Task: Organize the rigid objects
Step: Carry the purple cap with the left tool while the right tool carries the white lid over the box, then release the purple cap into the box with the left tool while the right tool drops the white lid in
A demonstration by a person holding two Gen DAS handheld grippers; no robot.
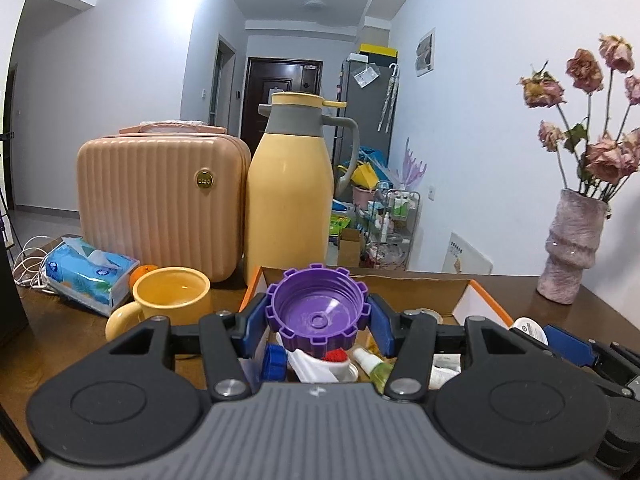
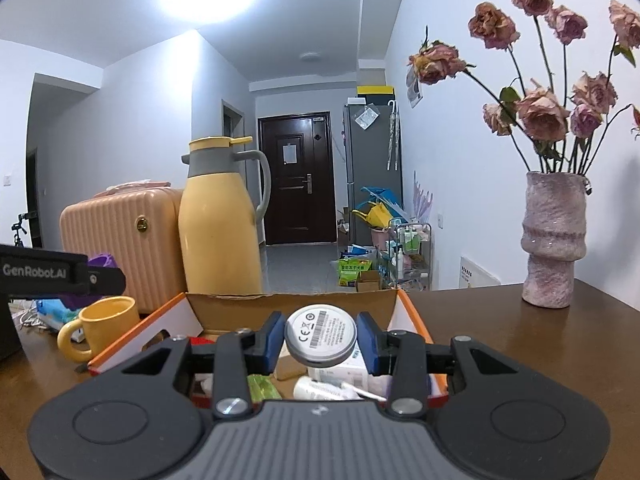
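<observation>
Left gripper (image 1: 318, 322) clamping purple cap (image 1: 318, 312), right gripper (image 2: 320, 342) pinching white disc (image 2: 320, 336), both centre frame above box (image 2: 292, 300). Could slip: smooth round edges.

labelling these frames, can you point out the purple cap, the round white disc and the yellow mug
purple cap (image 1: 318, 314), left wrist view, on its hollow inside face
round white disc (image 2: 320, 334), right wrist view, on its labelled flat face
yellow mug (image 1: 172, 294), left wrist view, on its inner wall below the rim
</observation>
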